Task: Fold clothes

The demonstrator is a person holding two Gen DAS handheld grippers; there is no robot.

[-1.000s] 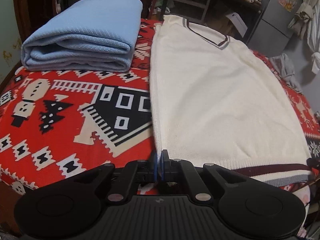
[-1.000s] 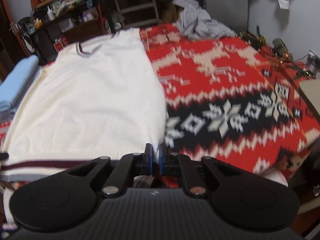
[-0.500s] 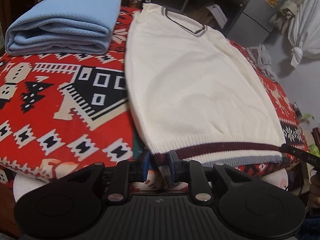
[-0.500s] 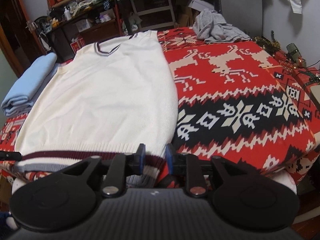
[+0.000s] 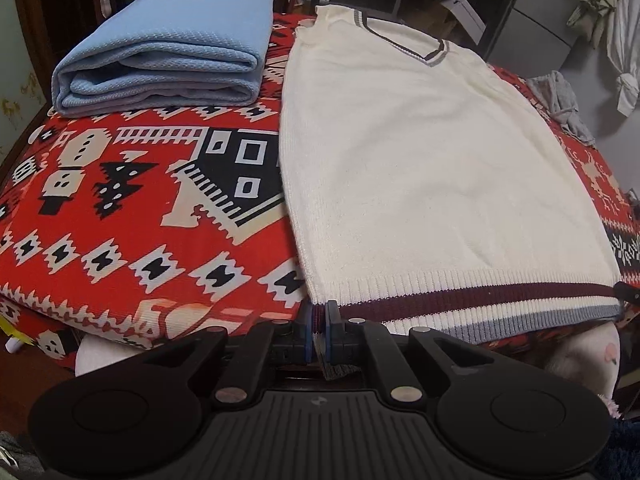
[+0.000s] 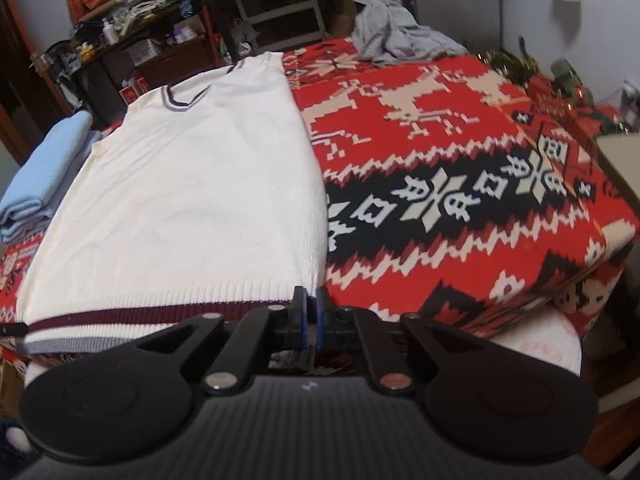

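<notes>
A cream sleeveless V-neck sweater [image 5: 420, 152] lies flat on the red patterned blanket [image 5: 140, 208], its maroon and grey striped hem at the near edge. My left gripper [image 5: 318, 332] is shut on the hem's left corner, and ribbed fabric shows between the blue pads. In the right wrist view the same sweater [image 6: 192, 192] stretches away from me. My right gripper [image 6: 311, 320] is shut on the hem's right corner. The hem runs straight between the two grippers.
A folded light blue garment [image 5: 168, 40] sits at the blanket's far left. A crumpled grey garment [image 6: 396, 36] lies at the far right. Cluttered shelves [image 6: 160, 20] stand behind the bed. The red blanket [image 6: 460, 184] to the right of the sweater is bare.
Both grippers were open around the hem's corners half a second ago. Now each has shut on its corner.
</notes>
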